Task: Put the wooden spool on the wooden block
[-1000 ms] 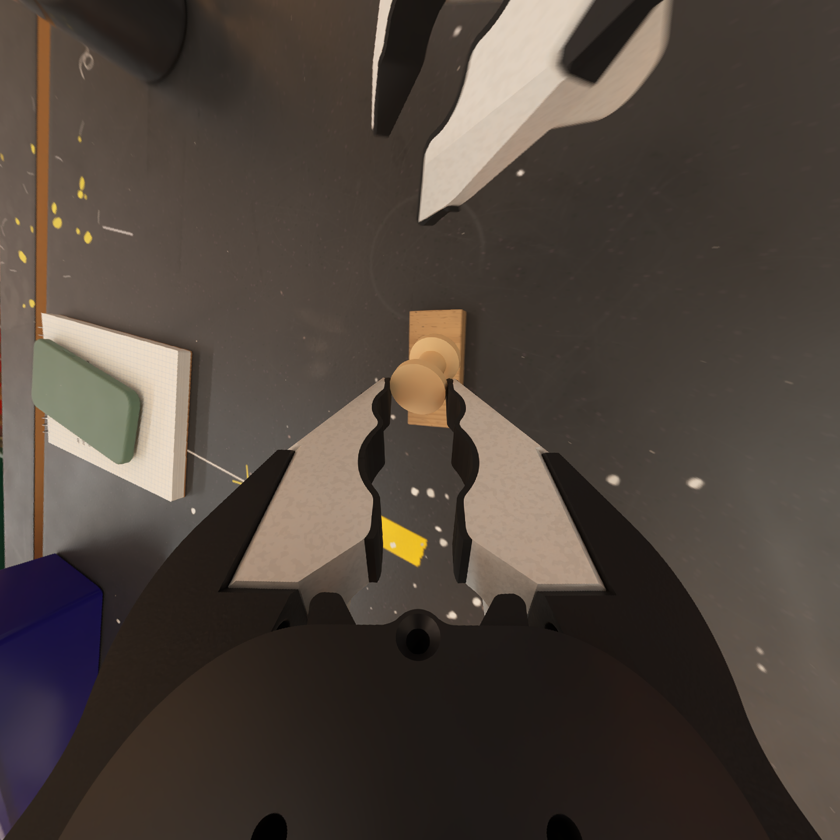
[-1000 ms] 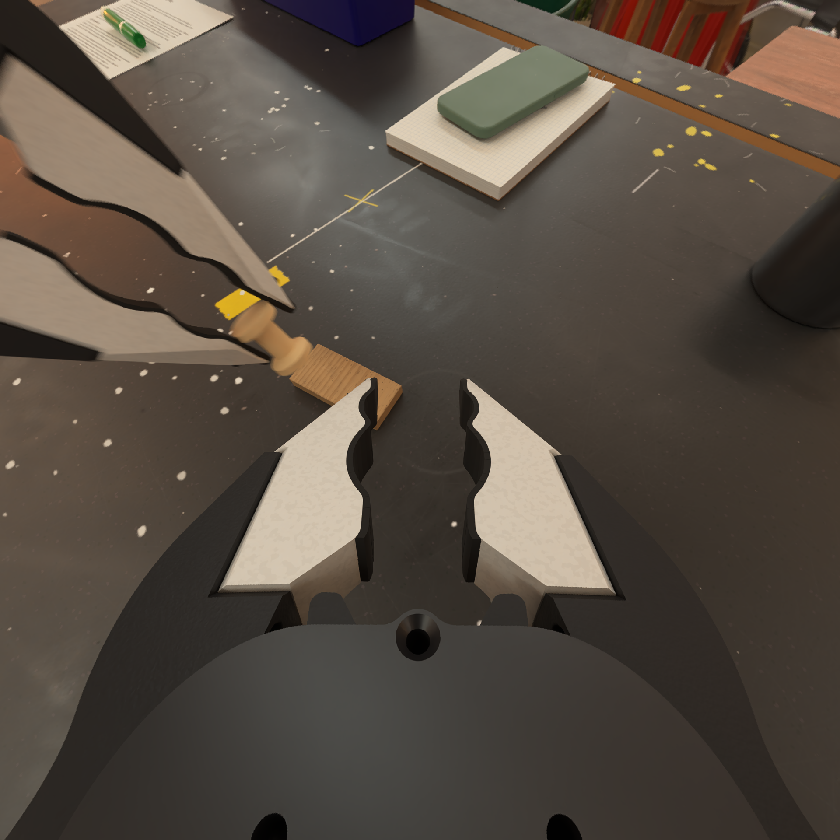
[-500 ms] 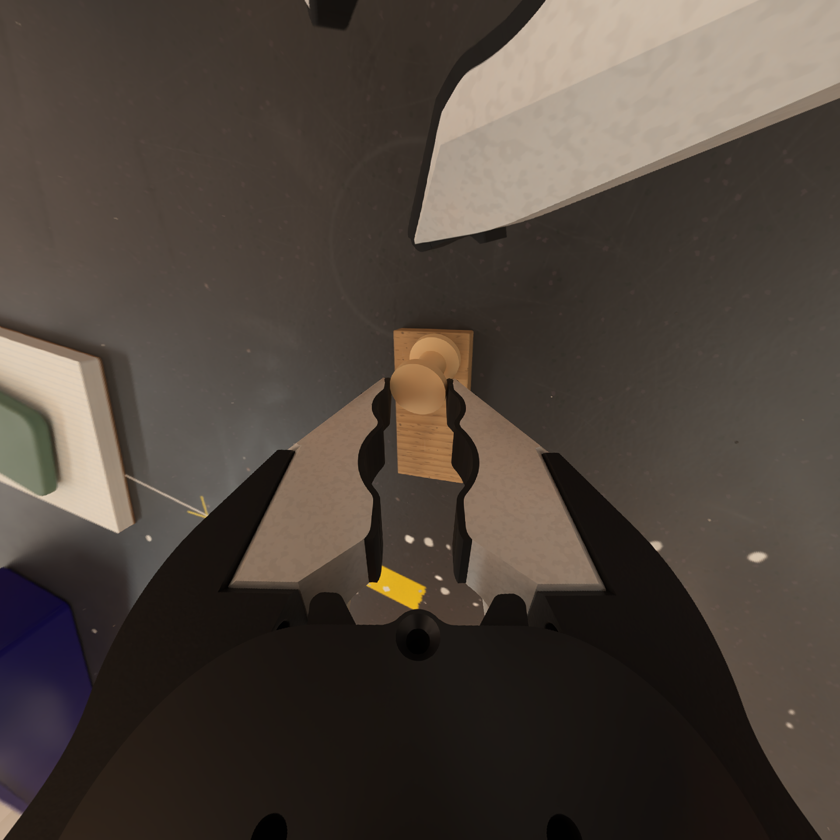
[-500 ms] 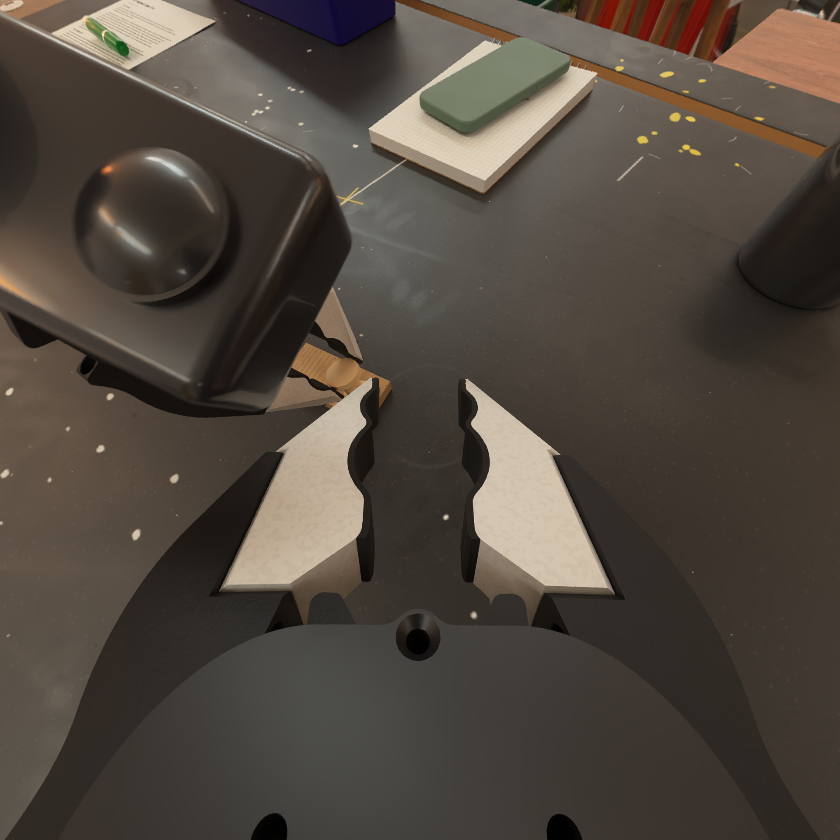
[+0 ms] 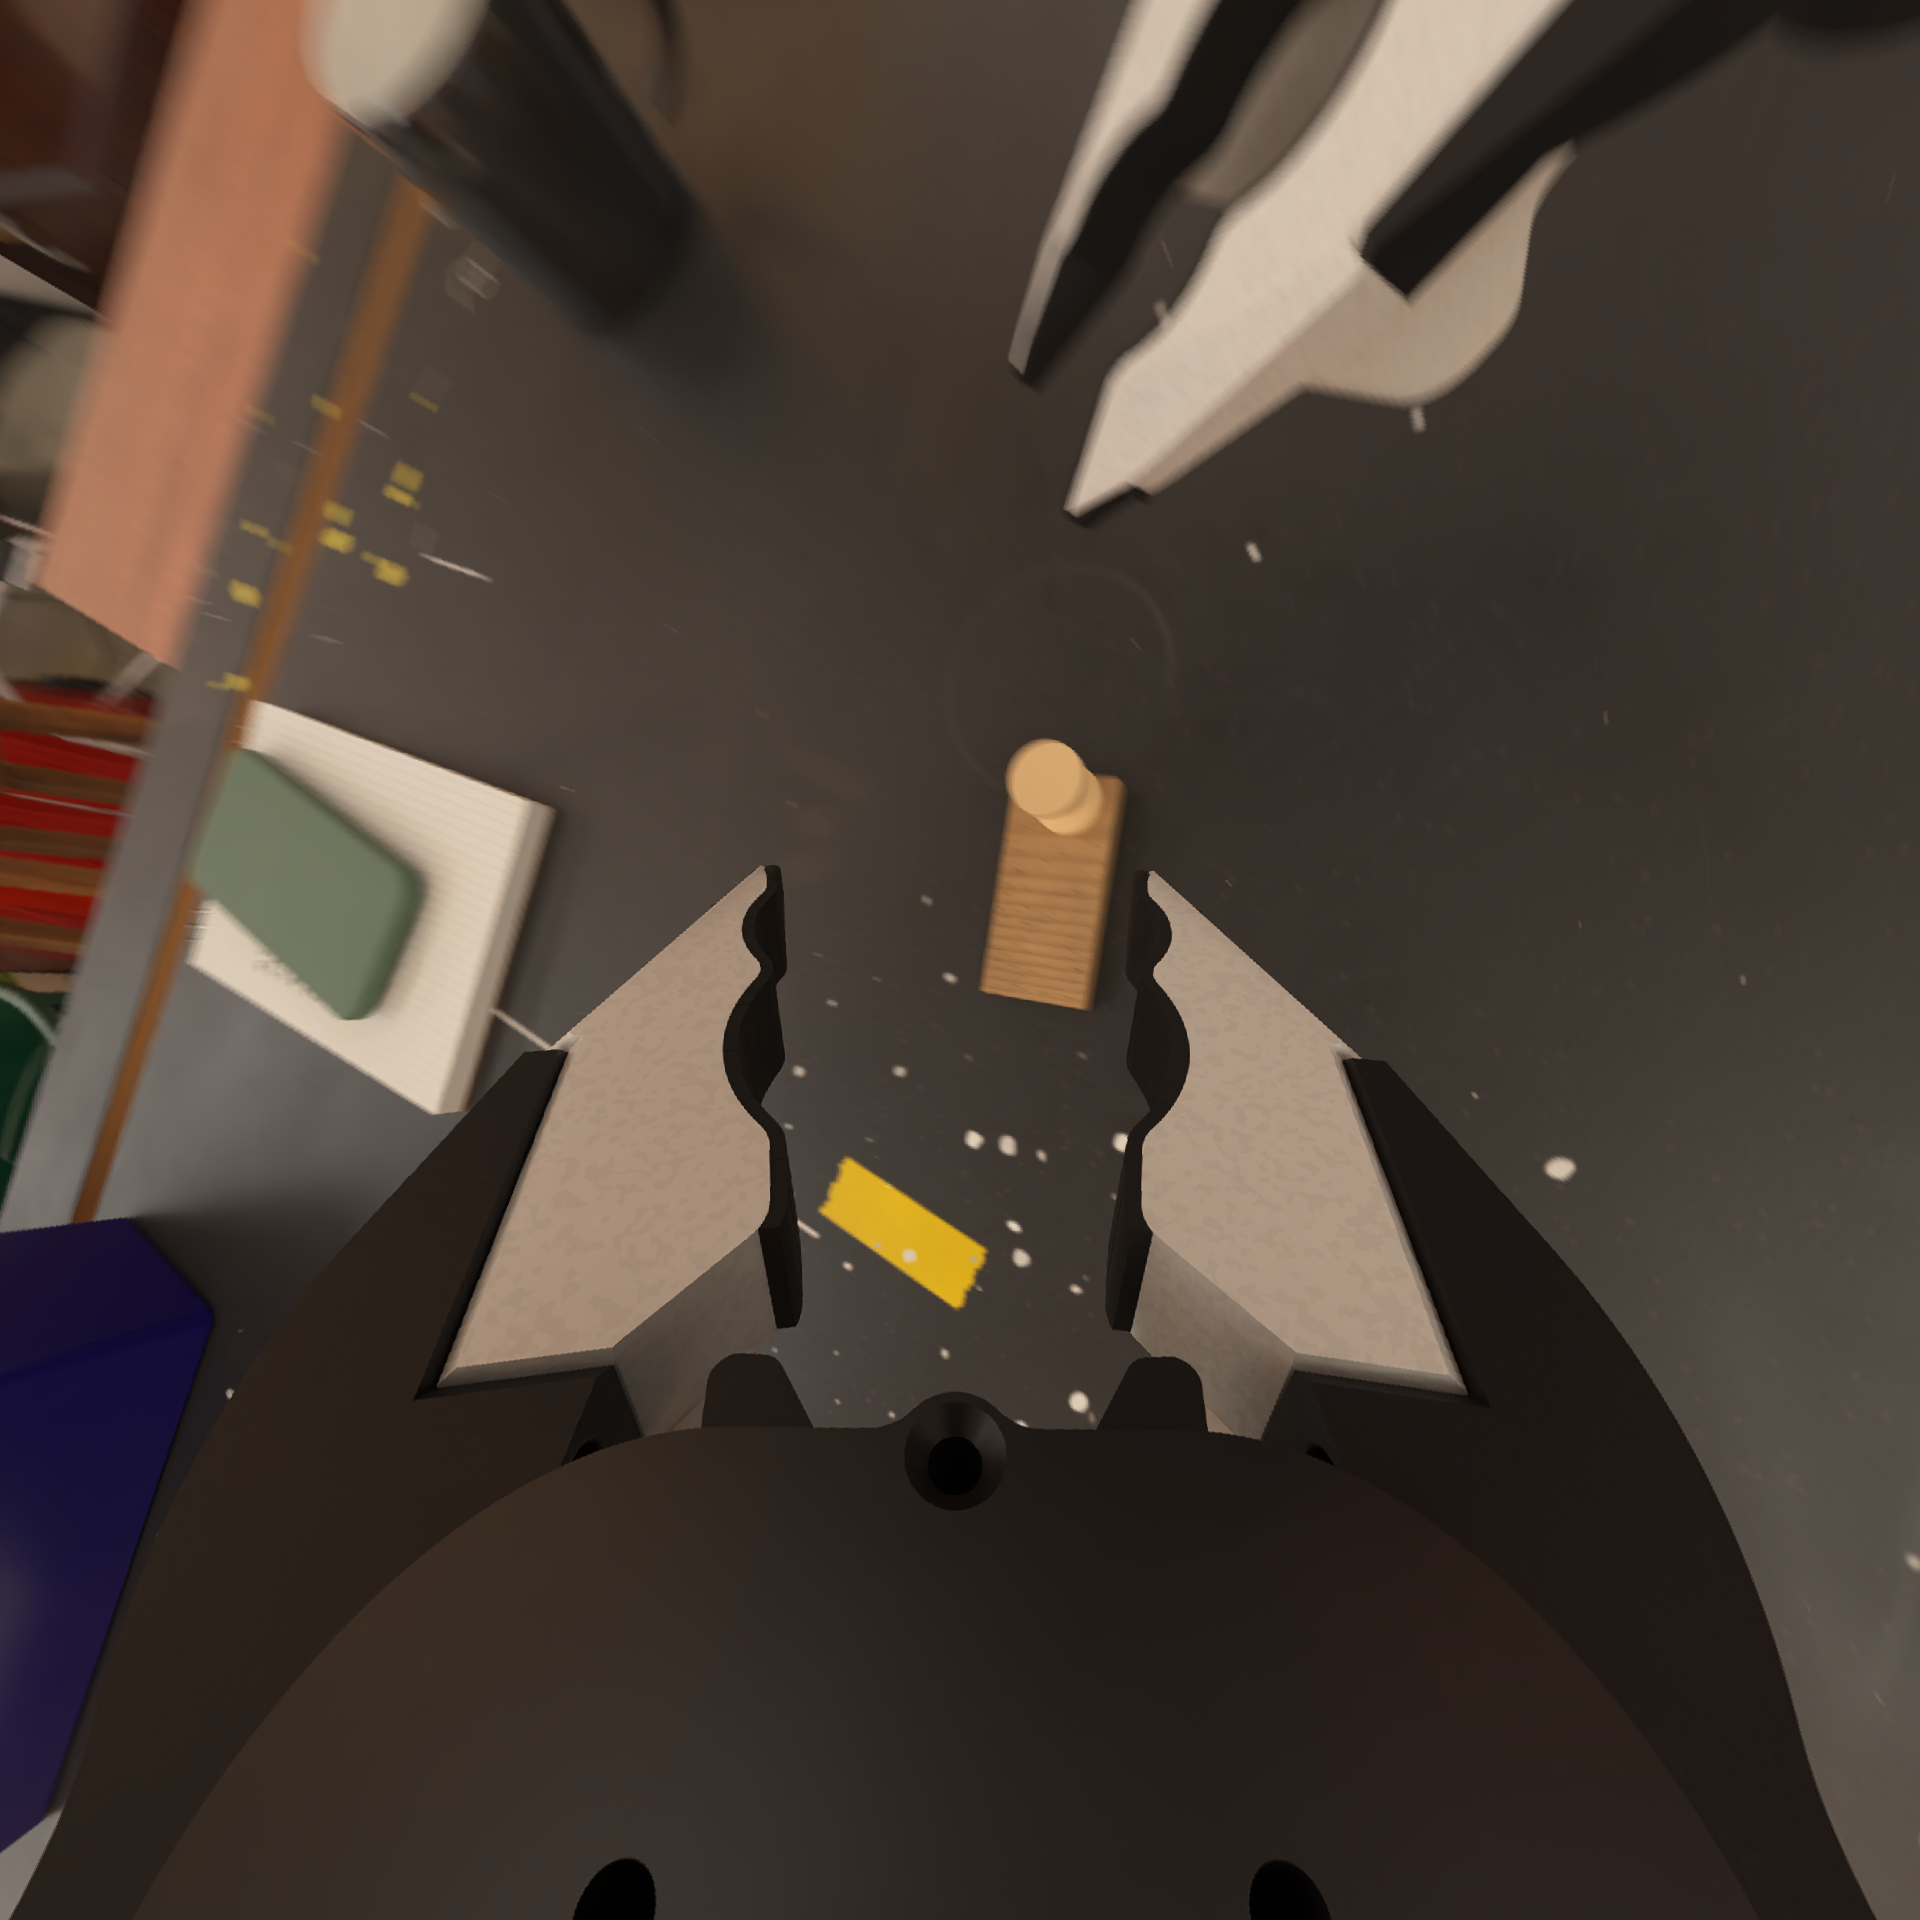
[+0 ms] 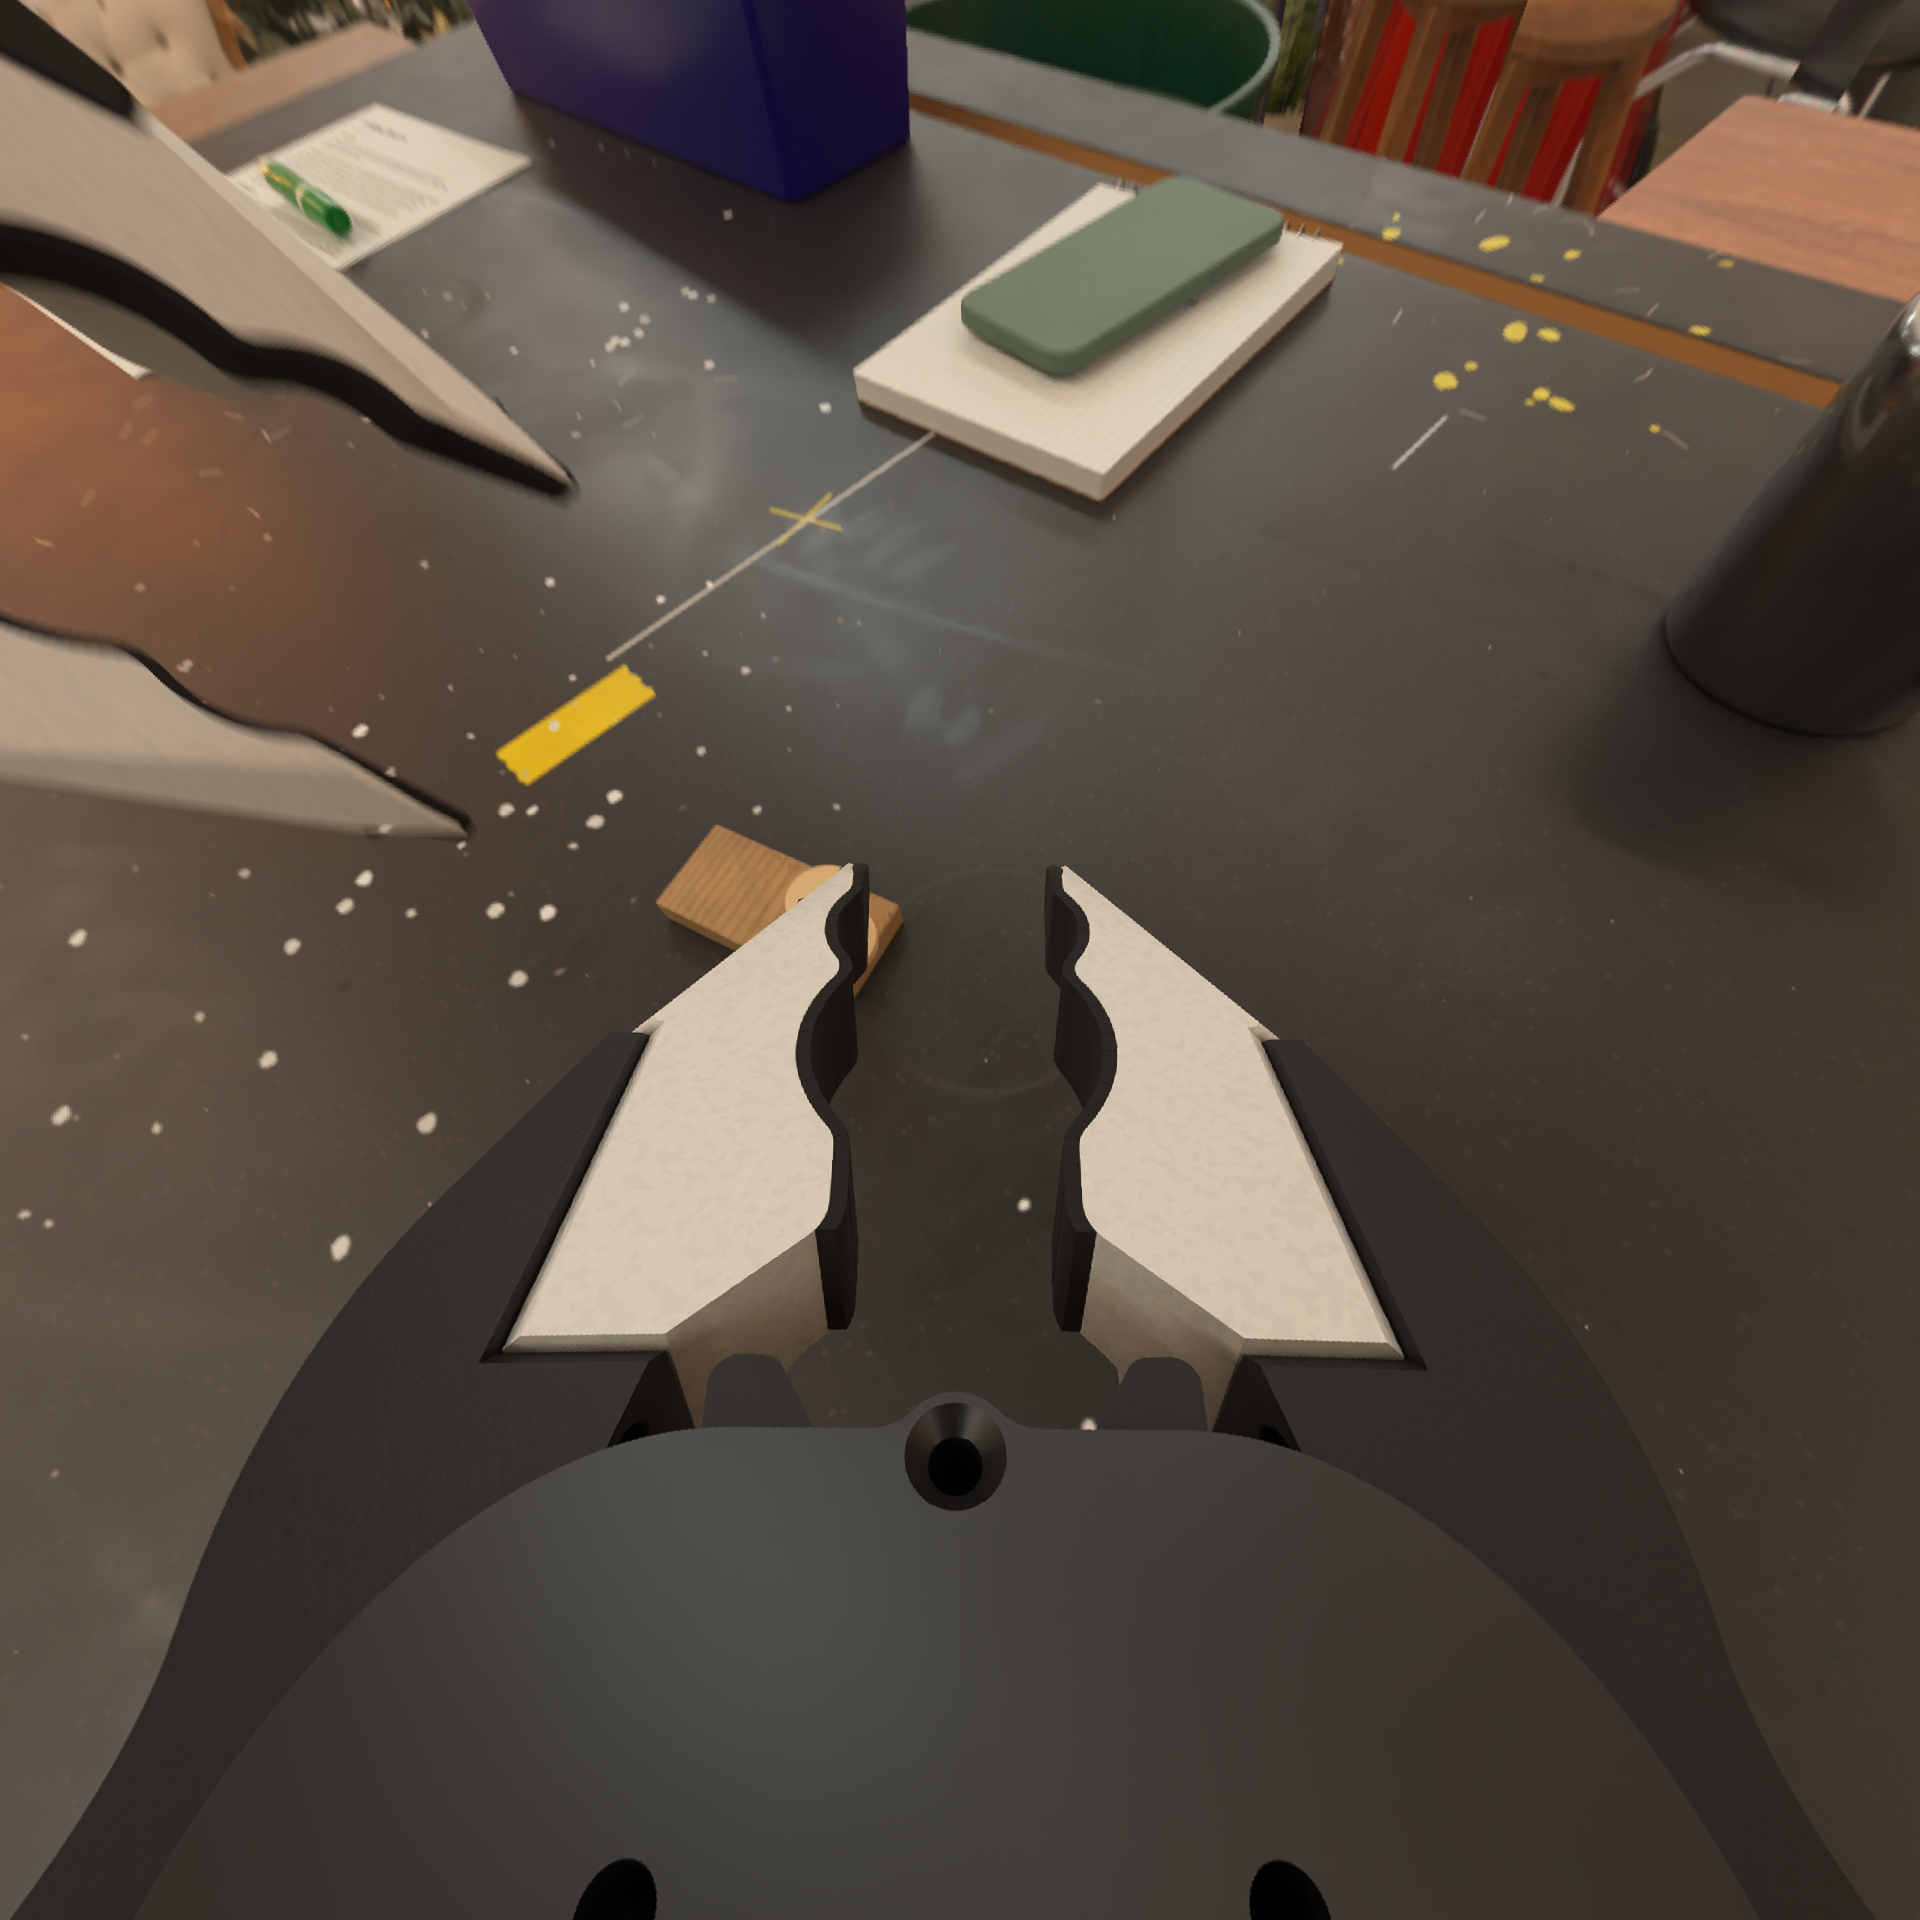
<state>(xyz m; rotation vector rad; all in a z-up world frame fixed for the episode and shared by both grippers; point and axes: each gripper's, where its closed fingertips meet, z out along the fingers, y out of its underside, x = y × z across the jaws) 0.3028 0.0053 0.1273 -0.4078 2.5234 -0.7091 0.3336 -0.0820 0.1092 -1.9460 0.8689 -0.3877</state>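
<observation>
**Spool standing on the block, both grippers empty**

The wooden spool (image 5: 1055, 787) stands on the far end of the wooden block (image 5: 1049, 909), which lies flat on the dark worktop (image 5: 1455, 831). In the left wrist view the spool looks upright or nearly so: its round top flange faces the camera, so its long axis runs roughly up from the block's face, with a slight lean that I cannot separate from the wide-angle view. In the right wrist view it is mostly hidden behind that gripper's own finger; only a pale edge shows at the block's near corner. The block's long axis points away from the left gripper, toward the right one.

The left gripper (image 5: 956, 883) hangs above the worktop with its jaws spread wide and nothing between them. The right gripper (image 6: 951, 883) hovers just beside the block, jaws parted and empty too.

As a judgement, the spool is light, stiff turned wood with smooth, rather slippery flanges (a small base, so a nudge could tip or roll it off). The narrow waist between the flanges is the sensible place to hold it. A yellow tape strip (image 5: 902, 1232) lies near the block.
</observation>
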